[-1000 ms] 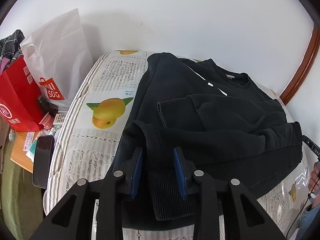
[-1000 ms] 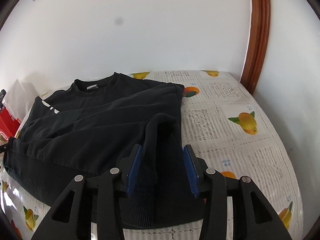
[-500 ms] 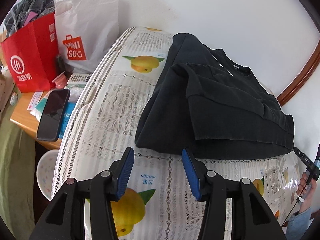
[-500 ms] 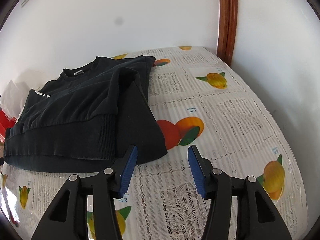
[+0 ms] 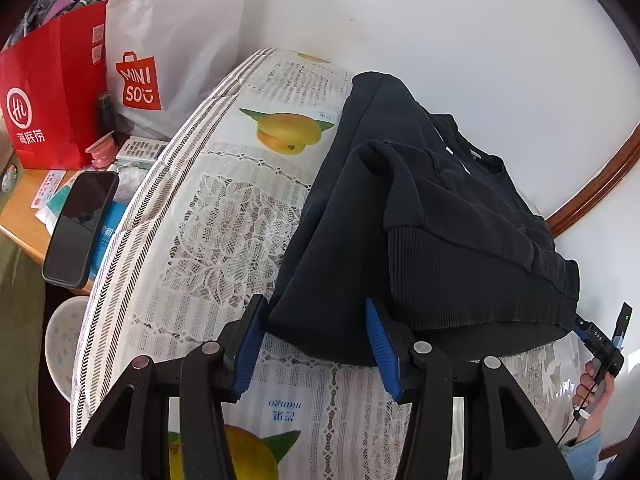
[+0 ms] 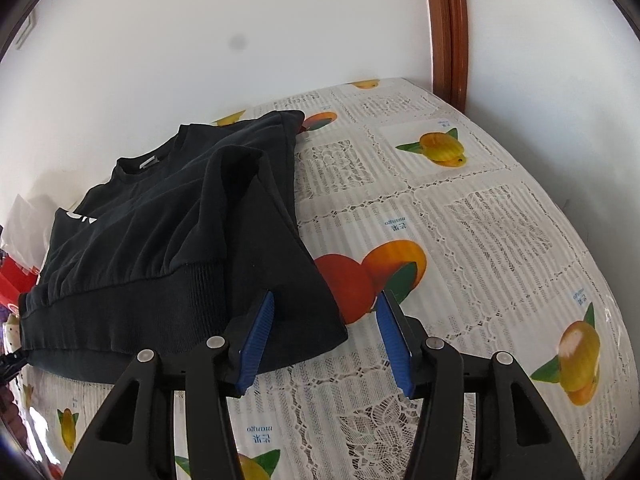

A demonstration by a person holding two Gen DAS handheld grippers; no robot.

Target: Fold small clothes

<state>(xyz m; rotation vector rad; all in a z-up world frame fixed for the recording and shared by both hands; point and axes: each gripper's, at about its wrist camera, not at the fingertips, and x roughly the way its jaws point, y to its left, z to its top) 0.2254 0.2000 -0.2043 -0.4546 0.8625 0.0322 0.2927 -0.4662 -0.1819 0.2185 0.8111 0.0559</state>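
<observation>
The black sweatshirt (image 5: 420, 216) lies partly folded on the fruit-print tablecloth (image 5: 224, 240), its long axis running from hem to collar, away from both grippers. The left gripper (image 5: 316, 340) straddles the near left hem corner; the right gripper (image 6: 326, 338) straddles the near right corner. Both stand moderately wide, pads clear of cloth. Neither is nearer.

"MINISO" on white plastic bag (image 5: 176, 40), "Hi" logo on red paper bag (image 5: 52, 92), "mango" on tablecloth (image 6: 394, 222)
</observation>
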